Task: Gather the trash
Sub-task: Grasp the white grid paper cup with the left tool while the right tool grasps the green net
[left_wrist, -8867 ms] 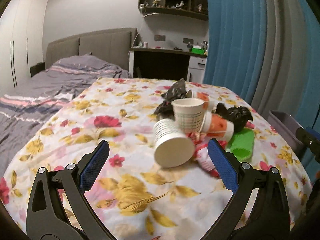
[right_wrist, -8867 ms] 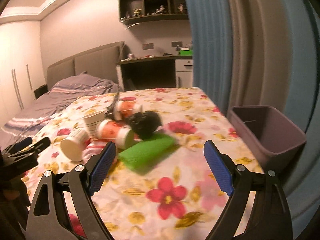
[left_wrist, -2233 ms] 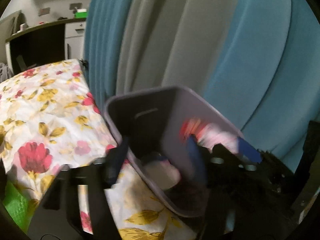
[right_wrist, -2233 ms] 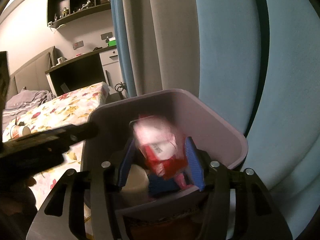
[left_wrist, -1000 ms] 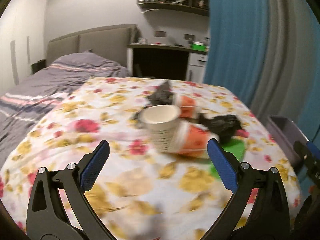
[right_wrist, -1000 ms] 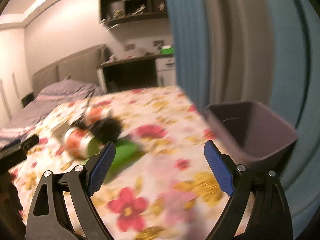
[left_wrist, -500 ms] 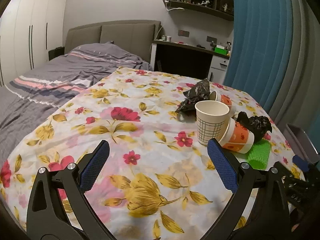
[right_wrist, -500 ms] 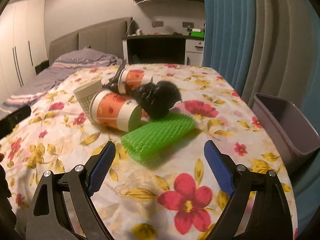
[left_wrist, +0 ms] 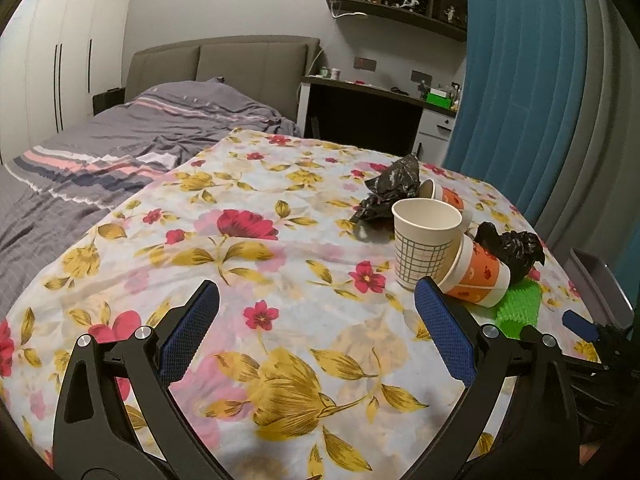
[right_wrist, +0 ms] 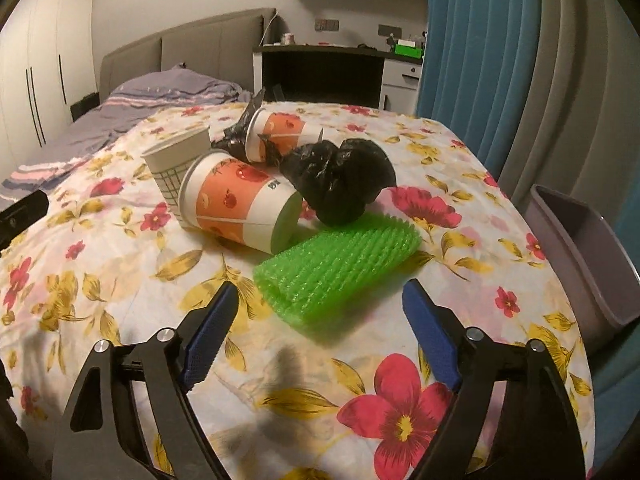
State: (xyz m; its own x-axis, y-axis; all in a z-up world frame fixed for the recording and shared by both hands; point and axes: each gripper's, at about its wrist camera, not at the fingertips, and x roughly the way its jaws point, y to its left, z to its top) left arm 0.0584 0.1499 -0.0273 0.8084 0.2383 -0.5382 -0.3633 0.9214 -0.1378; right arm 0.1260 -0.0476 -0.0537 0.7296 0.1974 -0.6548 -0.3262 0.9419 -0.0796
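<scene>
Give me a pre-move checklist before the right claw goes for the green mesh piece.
1. Right claw open and holding nothing: ok.
2. Green mesh piece straight ahead between the jaws, nothing lying on its near end: ok.
3. Far end of the mesh free: not ok, the black plastic bag and the tipped orange cup sit against it.
4. Left claw open, holding nothing, away from the mesh: ok.
5. Purple bin at the table's right edge, opening unobstructed: ok.
6. Room left inside the bin: cannot tell.

Left gripper [left_wrist: 316,332] and right gripper [right_wrist: 320,332] hover with jaws spread wide.
</scene>
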